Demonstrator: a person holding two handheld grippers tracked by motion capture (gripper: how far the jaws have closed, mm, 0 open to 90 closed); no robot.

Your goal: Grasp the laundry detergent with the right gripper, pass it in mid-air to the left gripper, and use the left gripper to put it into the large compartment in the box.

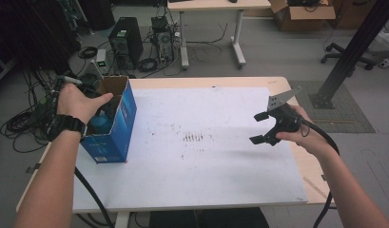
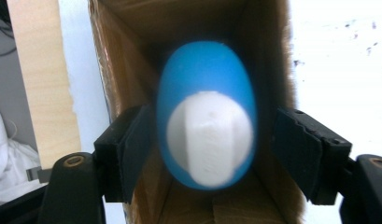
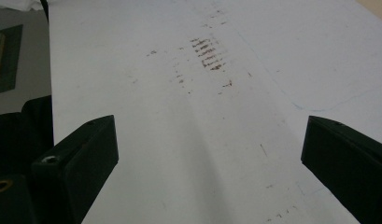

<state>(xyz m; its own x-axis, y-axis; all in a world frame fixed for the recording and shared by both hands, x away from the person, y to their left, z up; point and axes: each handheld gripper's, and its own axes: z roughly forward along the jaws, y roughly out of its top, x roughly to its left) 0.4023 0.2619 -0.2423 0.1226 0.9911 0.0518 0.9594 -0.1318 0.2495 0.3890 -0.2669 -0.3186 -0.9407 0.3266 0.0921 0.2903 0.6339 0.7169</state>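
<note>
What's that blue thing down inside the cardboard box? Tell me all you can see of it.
The blue object is a smooth, egg-shaped thing, plastic by the look of it, with a white ribbed cap or knob on the end facing the camera; it may be a bottle, but it is blurred. It sits inside the open box, whose outside is blue and inside brown card, at the table's left edge. The left gripper reaches into the box with a jaw on either side of the object, a gap showing on each side.

— What sort of place is this?
— A lab or tech workroom: a computer tower on the grey floor, tangled cables, a cardboard box, an office-chair base, a stained white surface.
</note>
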